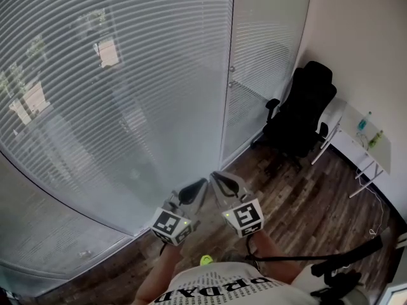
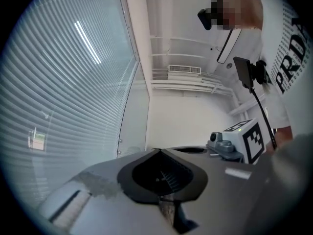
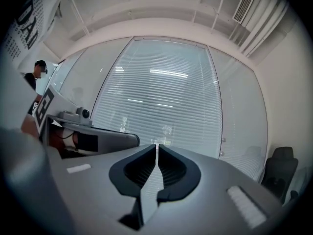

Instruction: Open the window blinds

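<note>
Blinds (image 1: 114,107) hang shut. Left gripper (image 1: 198,186) & right gripper (image 1: 219,180), both closed & empty, point side by side toward them, prob. for an approach.

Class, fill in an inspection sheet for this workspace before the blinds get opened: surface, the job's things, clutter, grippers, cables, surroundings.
Surface: dark wood-plank floor; no worktable in use.
Job's things: window blinds lowered, slats nearly shut, outdoors showing only faintly; no cord or wand made out.
Clutter: bottles on a white desk.
Grippers: left gripper and right gripper both shut and empty, side by side, short of the blinds.
Cables: dark cable by the person's waist.
Surroundings: black office chair in the corner beside the desk; white wall.
</note>
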Demonstrator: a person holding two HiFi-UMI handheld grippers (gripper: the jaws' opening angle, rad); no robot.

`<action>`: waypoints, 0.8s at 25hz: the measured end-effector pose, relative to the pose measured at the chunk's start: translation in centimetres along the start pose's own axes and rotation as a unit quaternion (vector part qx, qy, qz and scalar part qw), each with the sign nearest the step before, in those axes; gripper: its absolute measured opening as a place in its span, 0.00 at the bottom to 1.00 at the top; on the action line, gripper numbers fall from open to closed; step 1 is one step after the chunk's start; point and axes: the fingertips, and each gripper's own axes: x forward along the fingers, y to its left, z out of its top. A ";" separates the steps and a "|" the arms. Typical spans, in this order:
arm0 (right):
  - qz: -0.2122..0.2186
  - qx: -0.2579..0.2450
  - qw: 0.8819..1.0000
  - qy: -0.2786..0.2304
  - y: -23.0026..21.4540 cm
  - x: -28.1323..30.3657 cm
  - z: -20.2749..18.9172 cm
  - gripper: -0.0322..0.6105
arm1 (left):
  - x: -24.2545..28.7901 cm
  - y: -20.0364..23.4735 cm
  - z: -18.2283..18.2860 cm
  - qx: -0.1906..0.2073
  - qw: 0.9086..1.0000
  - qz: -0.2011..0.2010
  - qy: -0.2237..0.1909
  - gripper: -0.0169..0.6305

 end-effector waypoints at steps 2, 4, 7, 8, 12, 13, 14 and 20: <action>0.001 -0.007 1.000 -0.003 -0.7 0.2 -0.9 0.08 | 0.8 0.3 -1.1 -0.001 1.000 -0.001 0.000 0.02; 0.000 -0.010 1.000 -0.005 -1.6 0.6 -1.5 0.08 | 1.7 0.8 -1.7 -0.002 1.000 0.004 0.000 0.01; -0.003 -0.015 1.000 -0.013 -3.6 1.2 -1.7 0.06 | 3.5 1.6 -2.0 -0.004 1.000 0.012 -0.001 0.01; 0.001 -0.016 1.000 -0.015 -4.4 1.5 -1.7 0.06 | 4.3 2.0 -2.1 -0.006 1.000 0.017 -0.001 0.01; 0.027 0.003 1.000 -0.005 -7.7 3.3 -2.0 0.06 | 7.7 4.0 -1.7 -0.004 0.999 0.037 -0.003 0.01; 0.032 0.004 0.999 0.001 -8.6 3.8 -2.2 0.06 | 8.7 4.5 -1.6 -0.003 0.999 0.042 -0.004 0.01; 0.037 -0.001 0.999 0.006 -9.4 4.2 -2.5 0.06 | 9.6 4.9 -1.7 -0.002 0.999 0.047 -0.005 0.01; 0.064 -0.026 0.998 -0.004 -14.1 5.3 -2.8 0.06 | 15.1 5.9 -1.9 0.002 0.997 0.071 -0.004 0.01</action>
